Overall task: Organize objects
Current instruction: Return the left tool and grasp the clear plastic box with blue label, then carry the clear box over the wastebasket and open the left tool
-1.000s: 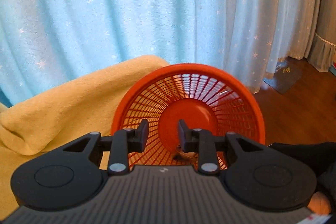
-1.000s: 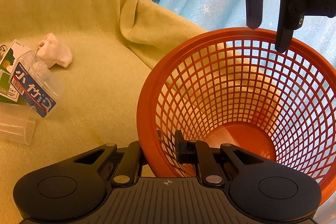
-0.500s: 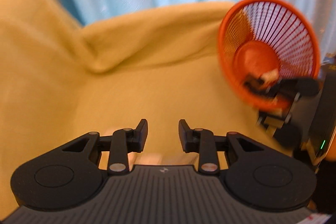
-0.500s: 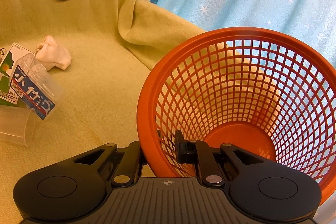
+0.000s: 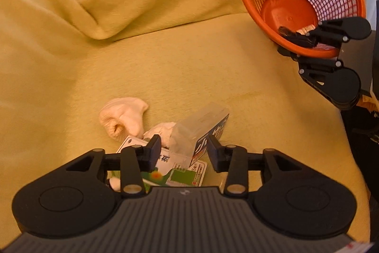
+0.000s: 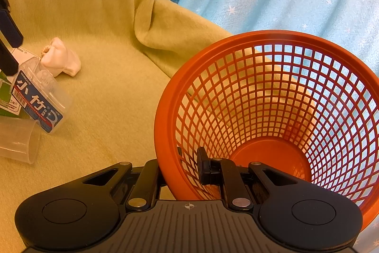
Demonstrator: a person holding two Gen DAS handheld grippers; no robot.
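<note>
On the blanket (image 5: 213,68), box (image 5: 201,132), card (image 5: 180,172), cup (image 6: 19,141) and socks (image 5: 124,116) remain unsorted; right gripper (image 6: 182,170) clamps near-empty basket (image 6: 272,110), left gripper (image 5: 184,148) has just been opening, straddling box.

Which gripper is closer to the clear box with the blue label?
Left. The left gripper hangs over the clear box; the right gripper is off aside, clamped on the orange basket rim.

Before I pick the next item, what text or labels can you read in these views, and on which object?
"小竹": large white characters on the blue label of the clear plastic box.
"5": beside the barcode on that label; the characters after it and the small print are unreadable.
Green and white card under the box: printed text, too blurred to read.
Orange basket: no text.
</note>
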